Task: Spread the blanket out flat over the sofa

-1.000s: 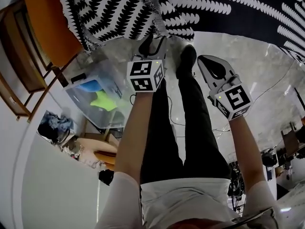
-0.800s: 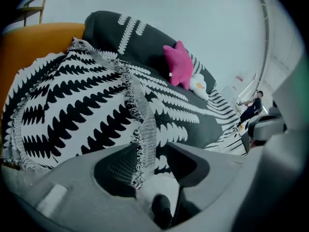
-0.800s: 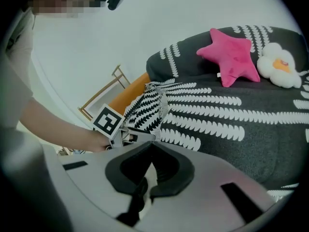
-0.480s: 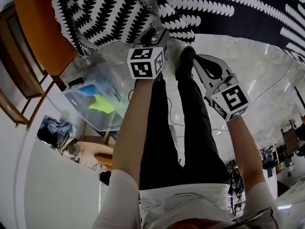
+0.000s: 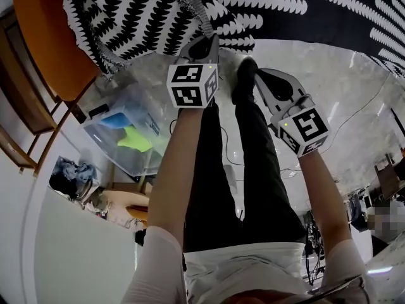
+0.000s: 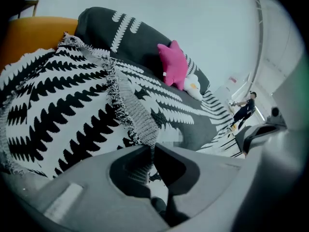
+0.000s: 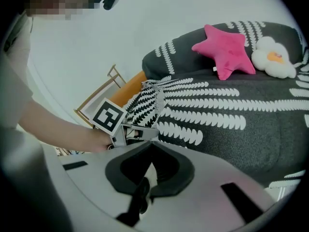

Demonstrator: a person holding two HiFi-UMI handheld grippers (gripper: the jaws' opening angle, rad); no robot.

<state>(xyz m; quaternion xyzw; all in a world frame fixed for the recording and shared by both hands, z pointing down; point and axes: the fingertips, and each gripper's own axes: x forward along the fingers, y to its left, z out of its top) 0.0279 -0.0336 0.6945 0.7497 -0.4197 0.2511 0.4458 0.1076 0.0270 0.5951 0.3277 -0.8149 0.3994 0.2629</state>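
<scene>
Black-and-white leaf-patterned knit blanket [image 6: 58, 110], fringed at the edge, is bunched at the end of the dark grey leaf-print sofa [image 7: 251, 124], against an orange upholstered piece [image 6: 34, 35]. Its fringed hem is pinched by the left tongs [image 6: 152, 146], just closed. Right tongs [image 7: 151, 143] are shut, nothing held.

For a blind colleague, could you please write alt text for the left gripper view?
The left gripper has just closed its jaws on the fringed edge of a black-and-white blanket bunched at one end of a dark patterned sofa. Farther along sit a pink star cushion and a white cushion.
</scene>
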